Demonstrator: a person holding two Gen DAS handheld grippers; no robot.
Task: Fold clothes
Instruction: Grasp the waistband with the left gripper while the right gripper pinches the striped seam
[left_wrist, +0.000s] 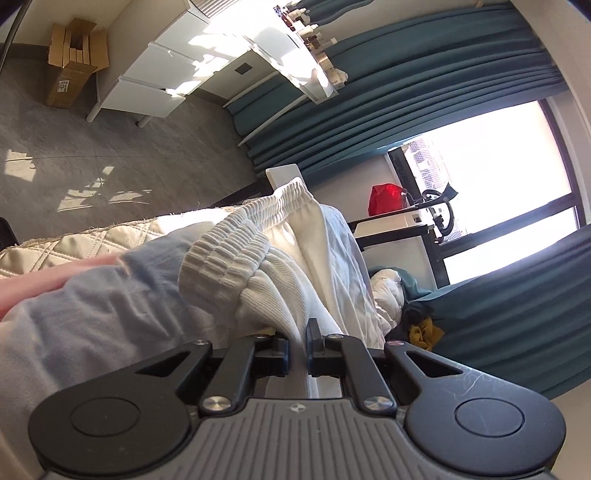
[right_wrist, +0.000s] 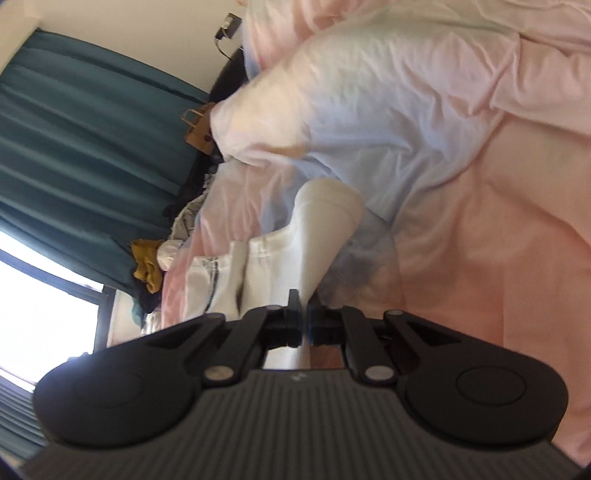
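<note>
Garment (left_wrist: 258, 258) bunched on bedding (left_wrist: 92, 295) at 12 o'clock of left gripper (left_wrist: 299, 339); desk (left_wrist: 155, 77) at 11, window (left_wrist: 498, 177) at 2.

Hard daylight pours through the tall black-framed window (left_wrist: 498, 177), blown out to plain white in both views. It throws bright patches and leafy shadows onto the white drawer cabinet (left_wrist: 166, 70) and the grey tiled floor (left_wrist: 92, 162). The fisheye lens bends the teal pleated curtains (left_wrist: 424, 85) and darkens the corners. The right wrist view is softer, smeared with motion blur, and the pale pink bedsheet (right_wrist: 498, 221) looks washed out.
</note>
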